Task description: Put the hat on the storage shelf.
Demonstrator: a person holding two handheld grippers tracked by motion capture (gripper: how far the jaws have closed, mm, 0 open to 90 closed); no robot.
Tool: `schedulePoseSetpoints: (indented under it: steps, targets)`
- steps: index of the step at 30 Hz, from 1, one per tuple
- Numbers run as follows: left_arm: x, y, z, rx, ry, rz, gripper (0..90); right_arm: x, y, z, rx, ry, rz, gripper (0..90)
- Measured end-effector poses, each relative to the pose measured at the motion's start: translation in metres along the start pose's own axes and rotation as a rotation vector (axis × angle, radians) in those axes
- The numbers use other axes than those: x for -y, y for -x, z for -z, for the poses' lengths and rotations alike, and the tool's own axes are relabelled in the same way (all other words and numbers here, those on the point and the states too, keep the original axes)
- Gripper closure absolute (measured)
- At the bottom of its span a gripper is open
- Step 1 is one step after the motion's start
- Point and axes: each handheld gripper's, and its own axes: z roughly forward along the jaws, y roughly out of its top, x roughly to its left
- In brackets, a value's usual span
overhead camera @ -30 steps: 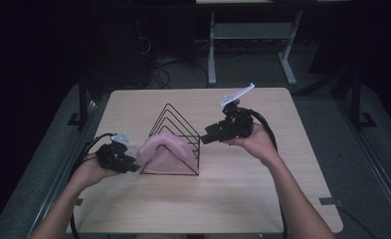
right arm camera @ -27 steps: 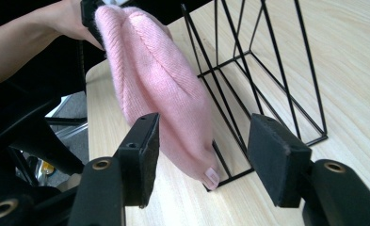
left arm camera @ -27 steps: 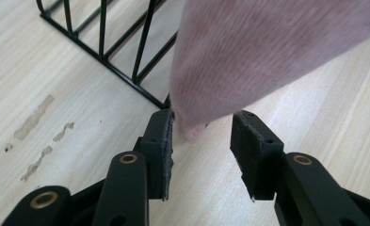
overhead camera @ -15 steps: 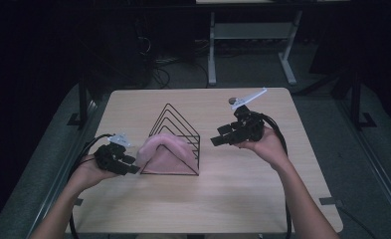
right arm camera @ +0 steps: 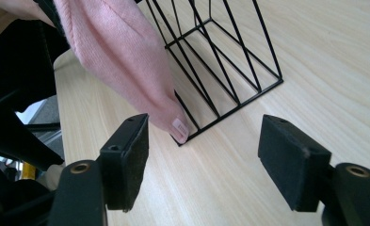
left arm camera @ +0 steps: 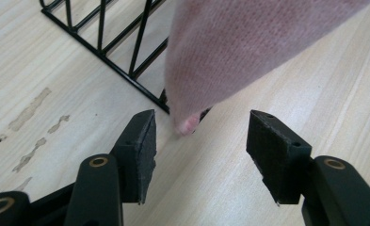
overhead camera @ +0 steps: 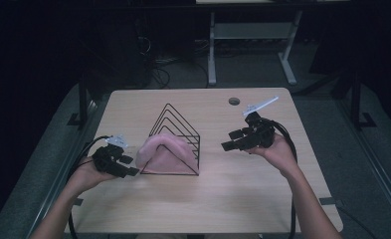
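Flanking the black triangular wire rack (overhead camera: 175, 142) mid-worktop, where the soft pink knitted cloth (overhead camera: 162, 152) drapes out its left side, left gripper (overhead camera: 125, 166) and right gripper (overhead camera: 231, 140) hang open and empty, likely poised to pinch the cloth's hanging tip.

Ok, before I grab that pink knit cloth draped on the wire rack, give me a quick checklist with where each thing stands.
1. Left gripper open: ok, jaws apart.
2. Right gripper open: ok, jaws apart, nothing between them.
3. Pink cloth within the left jaws' line: ok, its tip hangs just ahead of them, not yet between.
4. Cloth free of the wire rack: not ok, it drapes over the wires.
5. Rack steadied: not ok, the right gripper is off to its side, apart from it.
6. Table around the rack clear: ok.
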Motion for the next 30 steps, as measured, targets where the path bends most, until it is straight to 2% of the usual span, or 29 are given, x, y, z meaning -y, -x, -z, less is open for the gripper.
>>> schedulePoseSetpoints:
  steps: [10, 15, 18, 22, 30]
  targets:
    - [0.002, -0.001, 0.004, 0.003, 0.036, 0.018, 41.0, 0.017, 0.004, 0.012, 0.041, 0.013, -0.022, 32.2]
    - [0.003, -0.002, 0.004, -0.001, 0.023, 0.018, 38.9, 0.028, 0.009, 0.015, 0.037, 0.011, -0.045, 29.6]
    - [0.004, -0.001, 0.004, 0.002, 0.033, 0.031, 37.8, 0.035, 0.012, 0.016, 0.038, -0.001, -0.062, 29.5]
    - [0.004, -0.001, 0.004, -0.002, 0.030, 0.023, 36.6, 0.045, 0.015, 0.017, 0.045, -0.002, -0.075, 29.4]
    - [0.008, 0.002, -0.002, 0.008, 0.040, 0.041, 34.5, 0.067, 0.020, 0.023, 0.083, -0.017, -0.110, 28.6]
